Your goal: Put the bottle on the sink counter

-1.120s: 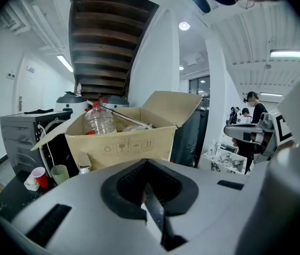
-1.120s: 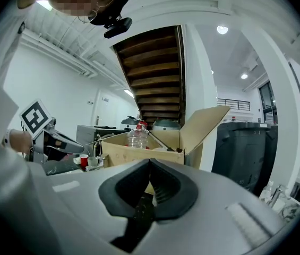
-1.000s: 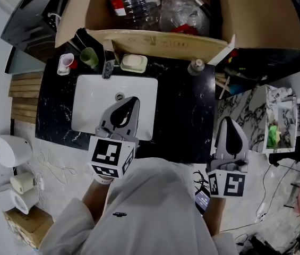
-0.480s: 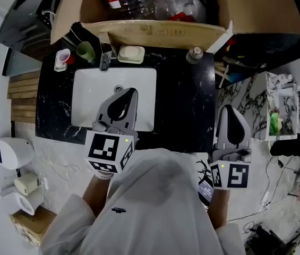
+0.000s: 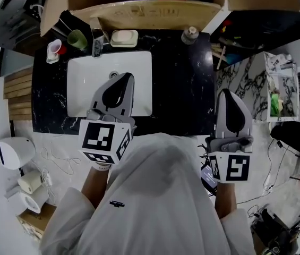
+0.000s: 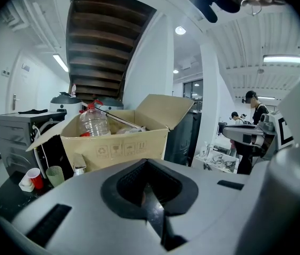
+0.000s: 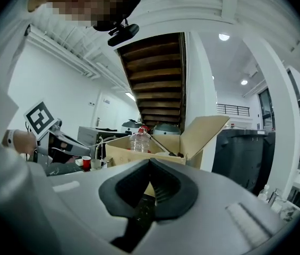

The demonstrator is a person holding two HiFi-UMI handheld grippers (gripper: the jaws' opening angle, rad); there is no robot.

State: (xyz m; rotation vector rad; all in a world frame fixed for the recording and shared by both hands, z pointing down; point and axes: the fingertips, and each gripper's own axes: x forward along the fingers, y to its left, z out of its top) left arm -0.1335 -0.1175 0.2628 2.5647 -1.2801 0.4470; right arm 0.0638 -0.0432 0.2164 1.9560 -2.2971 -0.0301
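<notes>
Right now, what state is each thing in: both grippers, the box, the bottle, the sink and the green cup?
Left gripper: shut, empty.
Right gripper: shut, empty.
Cardboard box: flaps open.
Bottle: upright in the box, capped.
Sink basin: empty.
Green cup: upright on the counter.

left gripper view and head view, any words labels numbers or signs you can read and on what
No readable words or numbers anywhere.
cardboard box: row of small printed packing symbols on its front, first like a recycling sign.
bottle: red label, print too blurred.
marker cubes: black-and-white square patterns, no letters.
white garment: small dark mark, too small to read.
</notes>
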